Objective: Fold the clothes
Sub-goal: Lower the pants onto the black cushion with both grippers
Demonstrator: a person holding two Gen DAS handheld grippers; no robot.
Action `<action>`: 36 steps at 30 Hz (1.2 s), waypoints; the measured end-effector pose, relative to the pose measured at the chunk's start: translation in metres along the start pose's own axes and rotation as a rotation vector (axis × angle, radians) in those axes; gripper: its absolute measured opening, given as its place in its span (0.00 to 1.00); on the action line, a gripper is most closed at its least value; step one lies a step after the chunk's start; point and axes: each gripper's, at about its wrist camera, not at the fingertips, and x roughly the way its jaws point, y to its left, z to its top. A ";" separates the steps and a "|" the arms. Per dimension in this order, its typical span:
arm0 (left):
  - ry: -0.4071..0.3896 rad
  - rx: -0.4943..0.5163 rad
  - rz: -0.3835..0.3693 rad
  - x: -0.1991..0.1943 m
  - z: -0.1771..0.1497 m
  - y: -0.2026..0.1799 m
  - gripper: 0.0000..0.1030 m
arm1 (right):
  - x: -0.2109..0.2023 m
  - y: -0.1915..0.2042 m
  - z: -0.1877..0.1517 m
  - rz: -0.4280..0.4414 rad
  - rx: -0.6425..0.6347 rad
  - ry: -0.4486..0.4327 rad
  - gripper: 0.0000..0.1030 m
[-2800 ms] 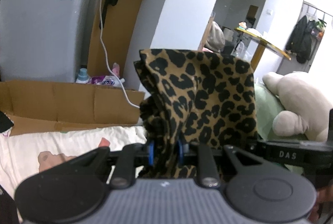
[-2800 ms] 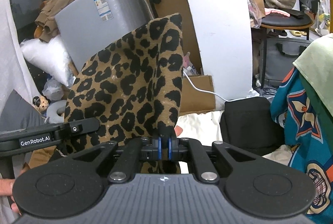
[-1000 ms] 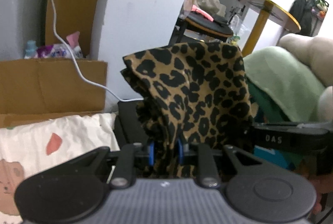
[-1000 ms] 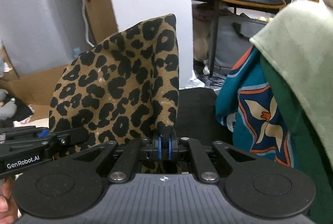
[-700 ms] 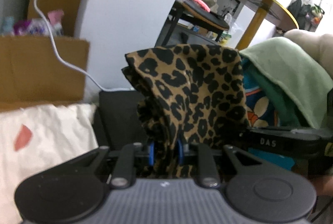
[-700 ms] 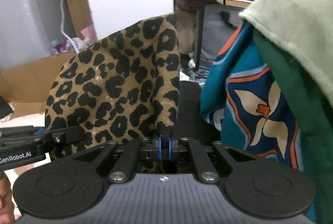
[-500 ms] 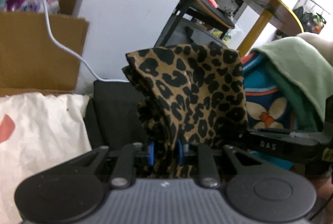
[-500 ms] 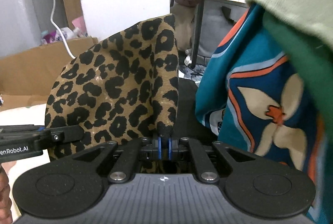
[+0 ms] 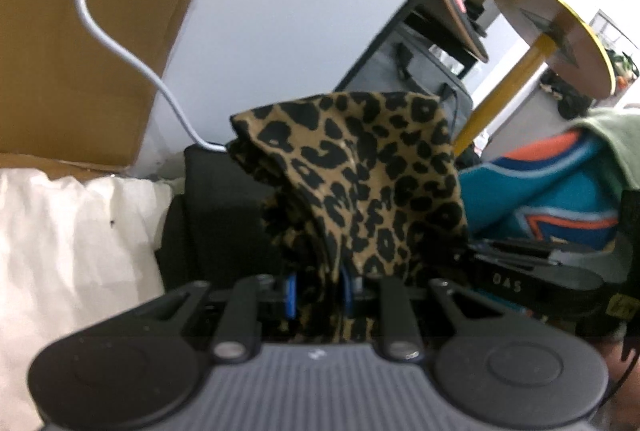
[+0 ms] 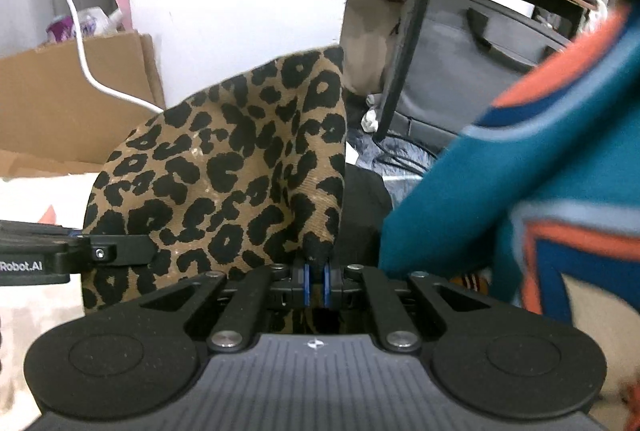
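Just right of the left gripper (image 9: 318,289), the right gripper (image 9: 532,281) reads "DAS"; beside the right one, the left gripper's side reads "Robot.AI".

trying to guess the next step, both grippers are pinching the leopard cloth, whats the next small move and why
Probably lower it onto the black folded item below: each hand-held gripper, left and right, is shut on the folded leopard cloth, held up beside the teal garment.

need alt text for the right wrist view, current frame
The right gripper is shut on a corner of a leopard-print cloth that stands up in front of it. A teal and orange garment fills the right side; a cardboard box and white wall sit behind.
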 end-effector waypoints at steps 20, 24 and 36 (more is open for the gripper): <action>0.030 -0.025 0.107 0.041 0.020 0.037 0.39 | 0.075 0.024 0.022 -0.083 -0.158 -0.044 0.14; -0.049 0.076 0.179 0.008 0.020 0.034 0.56 | 0.045 0.023 0.003 -0.104 -0.178 -0.121 0.32; -0.020 0.323 0.099 0.027 0.022 -0.005 0.37 | -0.002 -0.003 -0.071 0.013 0.039 -0.103 0.33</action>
